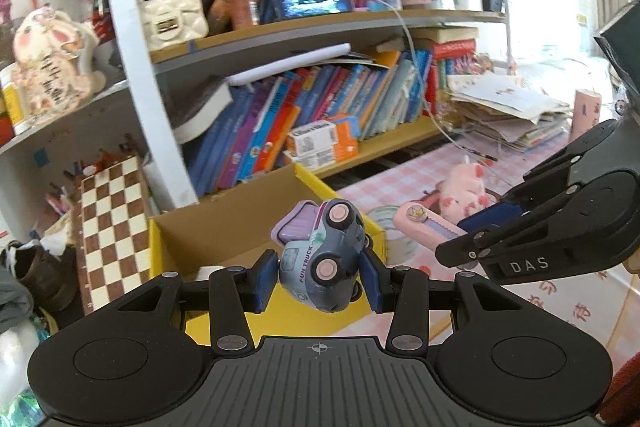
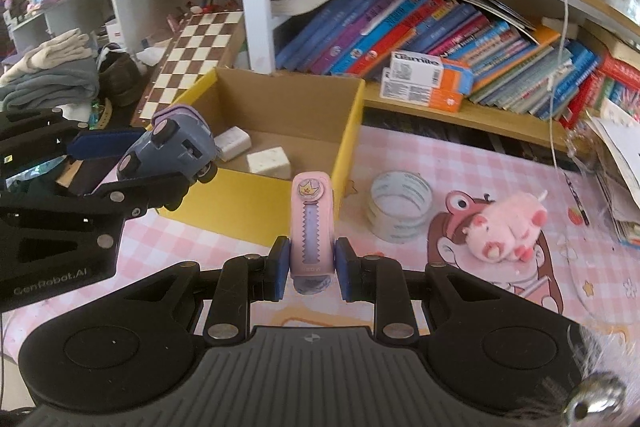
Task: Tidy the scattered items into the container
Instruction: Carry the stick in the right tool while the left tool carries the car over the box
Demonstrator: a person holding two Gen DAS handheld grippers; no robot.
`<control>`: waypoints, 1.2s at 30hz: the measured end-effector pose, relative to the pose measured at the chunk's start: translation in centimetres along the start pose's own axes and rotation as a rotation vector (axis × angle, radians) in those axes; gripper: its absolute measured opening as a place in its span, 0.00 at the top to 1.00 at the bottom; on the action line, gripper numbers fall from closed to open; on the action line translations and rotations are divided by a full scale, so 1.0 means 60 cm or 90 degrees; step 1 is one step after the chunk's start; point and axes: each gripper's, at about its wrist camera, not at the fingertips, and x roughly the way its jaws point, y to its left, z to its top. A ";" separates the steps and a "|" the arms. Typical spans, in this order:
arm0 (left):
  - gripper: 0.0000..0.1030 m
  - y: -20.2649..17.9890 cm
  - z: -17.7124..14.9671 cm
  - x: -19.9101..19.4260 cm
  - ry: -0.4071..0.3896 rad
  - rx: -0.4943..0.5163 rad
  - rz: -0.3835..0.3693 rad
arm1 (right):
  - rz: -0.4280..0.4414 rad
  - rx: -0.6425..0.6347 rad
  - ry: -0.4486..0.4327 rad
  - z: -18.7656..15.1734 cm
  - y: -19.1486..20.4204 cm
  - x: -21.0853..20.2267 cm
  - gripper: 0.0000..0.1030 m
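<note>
The left gripper (image 1: 318,277) pinched the toy truck (image 1: 320,259) above the yellow box (image 2: 348,131) (two white blocks (image 2: 268,161) lay inside), so best to lower it w/ care before letting go, while the right gripper (image 2: 310,273) clasped the pink cutter (image 2: 311,223) nr the box's wall.

The box (image 2: 352,115) is open on top, with 2 white blocks (image 2: 269,161) inside. Tape roll (image 2: 401,205) and plush (image 2: 506,231) crowd the tablecloth beside it.
</note>
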 end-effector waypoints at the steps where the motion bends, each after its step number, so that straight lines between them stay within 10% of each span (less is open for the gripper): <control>1: 0.59 0.004 0.000 -0.001 -0.001 -0.003 0.003 | 0.001 -0.003 -0.001 0.003 0.002 0.001 0.78; 36: 0.59 0.095 0.009 0.037 0.005 -0.055 0.067 | 0.036 -0.041 -0.020 0.089 0.033 0.067 0.78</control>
